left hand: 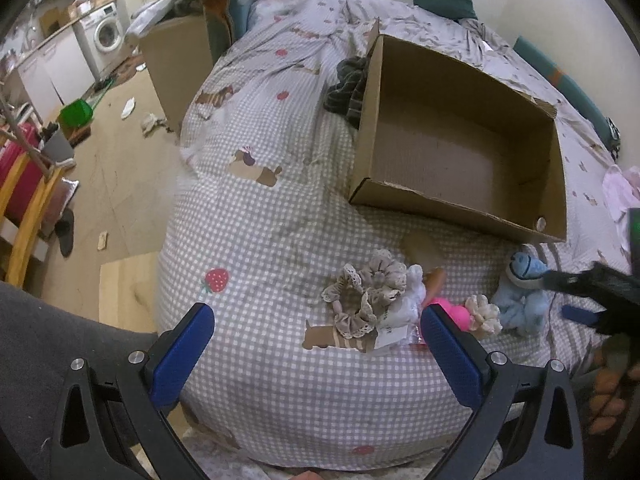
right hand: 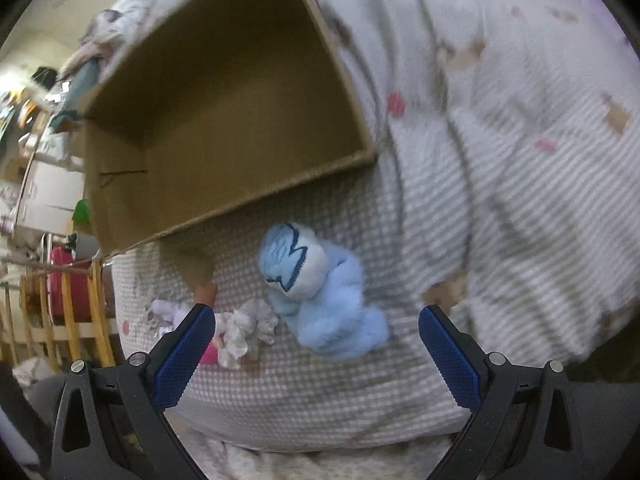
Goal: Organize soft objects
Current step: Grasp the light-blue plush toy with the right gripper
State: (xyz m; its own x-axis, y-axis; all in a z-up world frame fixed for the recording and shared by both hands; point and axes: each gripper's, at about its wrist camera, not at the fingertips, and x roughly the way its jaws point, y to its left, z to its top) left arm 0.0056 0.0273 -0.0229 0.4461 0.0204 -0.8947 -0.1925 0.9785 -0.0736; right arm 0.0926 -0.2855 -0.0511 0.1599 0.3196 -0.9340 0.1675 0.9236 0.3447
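Note:
An empty cardboard box [left hand: 460,148] lies open on the checked bed cover; it also shows in the right wrist view [right hand: 224,120]. In front of it lie beige lace scrunchies [left hand: 364,292], a white soft item [left hand: 412,300], a pink soft item [left hand: 452,312], a small cream scrunchie [left hand: 482,314] and a light-blue plush toy [left hand: 522,292]. My left gripper [left hand: 316,344] is open and empty, just short of the scrunchies. My right gripper [right hand: 316,344] is open and empty, the blue plush [right hand: 320,292] lying between and just beyond its fingers. The right gripper shows at the left wrist view's right edge [left hand: 580,296].
A dark folded cloth [left hand: 348,88] lies against the box's far-left side. A second cardboard box [left hand: 176,64] stands off the bed's left edge. The floor to the left holds a wooden chair [left hand: 28,216], a green bin [left hand: 76,114] and scattered scraps. Pillows and clothes lie at the bed's far end.

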